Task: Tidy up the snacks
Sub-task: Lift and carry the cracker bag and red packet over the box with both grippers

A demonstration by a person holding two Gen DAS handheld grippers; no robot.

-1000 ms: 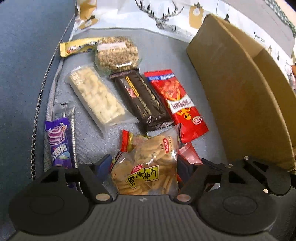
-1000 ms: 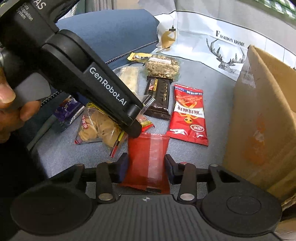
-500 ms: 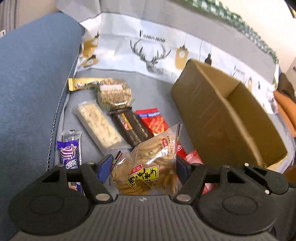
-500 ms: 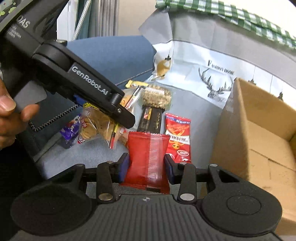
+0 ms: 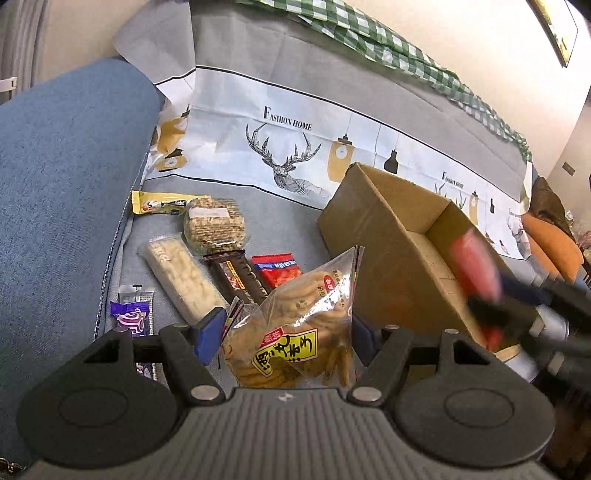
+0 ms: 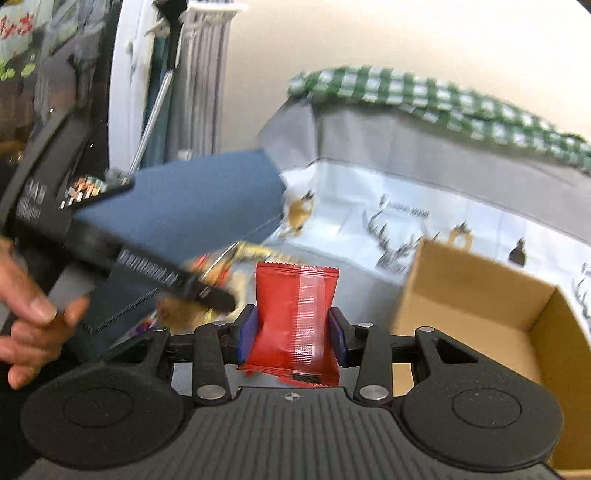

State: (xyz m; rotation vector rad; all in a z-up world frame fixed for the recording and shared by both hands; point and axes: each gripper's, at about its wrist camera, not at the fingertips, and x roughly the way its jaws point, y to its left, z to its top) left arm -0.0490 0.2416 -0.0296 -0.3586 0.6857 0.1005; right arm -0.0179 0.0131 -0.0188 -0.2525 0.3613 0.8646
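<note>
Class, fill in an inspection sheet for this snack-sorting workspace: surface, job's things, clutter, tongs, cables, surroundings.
Surface: grey sofa seat, with a deer-print cover behind.
Job's things: open cardboard box; on the seat a yellow packet, a grain cake, a pale bar, a dark bar, a red-and-blue packet and a purple packet.
Clutter: nothing seen.
Tongs: left tongs grip a clear biscuit bag; right tongs grip a red sachet.
Cables: nothing seen.
Surroundings: blue armrest, green checked cloth, cream wall.
</note>
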